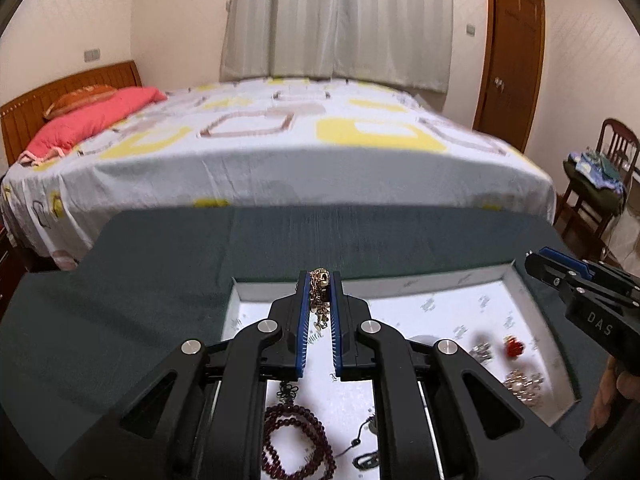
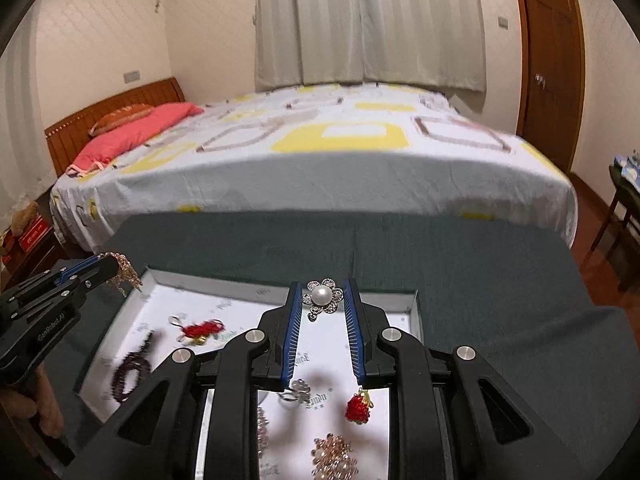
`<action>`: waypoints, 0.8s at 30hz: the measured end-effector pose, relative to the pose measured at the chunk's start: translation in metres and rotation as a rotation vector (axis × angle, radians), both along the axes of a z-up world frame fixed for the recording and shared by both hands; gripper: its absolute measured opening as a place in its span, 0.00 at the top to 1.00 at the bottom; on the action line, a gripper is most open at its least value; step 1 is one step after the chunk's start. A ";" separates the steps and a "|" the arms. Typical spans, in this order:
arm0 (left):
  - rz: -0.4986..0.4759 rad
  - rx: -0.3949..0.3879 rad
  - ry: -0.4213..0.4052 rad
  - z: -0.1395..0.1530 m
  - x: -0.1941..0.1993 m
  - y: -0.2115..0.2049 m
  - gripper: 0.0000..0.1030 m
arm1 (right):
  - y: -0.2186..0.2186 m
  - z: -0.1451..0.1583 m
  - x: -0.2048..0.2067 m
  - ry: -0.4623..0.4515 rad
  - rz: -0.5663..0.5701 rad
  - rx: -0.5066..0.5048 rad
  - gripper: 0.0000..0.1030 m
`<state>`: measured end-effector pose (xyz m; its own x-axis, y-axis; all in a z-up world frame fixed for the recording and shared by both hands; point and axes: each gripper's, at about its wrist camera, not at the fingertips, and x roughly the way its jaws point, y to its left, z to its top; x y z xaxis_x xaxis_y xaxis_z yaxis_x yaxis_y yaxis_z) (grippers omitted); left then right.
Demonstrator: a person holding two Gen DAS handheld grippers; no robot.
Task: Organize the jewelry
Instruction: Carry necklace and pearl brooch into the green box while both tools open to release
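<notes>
My left gripper (image 1: 320,280) is shut on a gold chain piece (image 1: 320,292), held above the far-left part of a shallow white tray (image 1: 400,280); it also shows in the right wrist view (image 2: 106,266) with the gold piece (image 2: 124,270) hanging from its tip. My right gripper (image 2: 323,294) is shut on a pearl flower brooch (image 2: 323,296), held above the tray (image 2: 280,286); it shows in the left wrist view (image 1: 536,258) at the right. In the tray lie a dark red bead bracelet (image 1: 296,444), a red strawberry charm (image 2: 359,407) and a rose-gold brooch (image 2: 334,456).
The tray sits on a dark green cloth (image 1: 160,280). A red knot ornament (image 2: 202,330), a silver brooch (image 2: 298,390) and a black cord piece (image 1: 366,440) also lie in the tray. A bed (image 1: 280,140) stands beyond, a chair (image 1: 600,184) at the right.
</notes>
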<state>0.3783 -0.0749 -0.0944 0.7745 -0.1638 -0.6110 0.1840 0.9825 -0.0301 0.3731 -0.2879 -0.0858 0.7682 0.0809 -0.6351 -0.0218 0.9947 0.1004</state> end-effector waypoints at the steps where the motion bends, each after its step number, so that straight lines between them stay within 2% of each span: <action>1: 0.000 0.008 0.012 -0.005 0.003 -0.001 0.91 | 0.000 -0.005 0.004 0.016 0.002 0.000 0.78; 6: 0.009 0.039 0.084 -0.029 0.018 -0.004 0.91 | -0.002 -0.023 0.017 0.093 0.006 -0.006 0.78; 10: 0.012 0.049 0.126 -0.037 0.026 -0.002 0.91 | -0.005 -0.036 0.026 0.154 -0.001 0.006 0.78; 24: 0.036 0.075 0.205 -0.056 0.042 0.001 0.91 | -0.007 -0.050 0.037 0.227 -0.011 -0.025 0.78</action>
<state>0.4207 -0.0735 -0.1502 0.6370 -0.0861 -0.7660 0.1464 0.9892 0.0106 0.4103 -0.2951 -0.1353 0.6063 0.0555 -0.7933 0.0091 0.9970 0.0766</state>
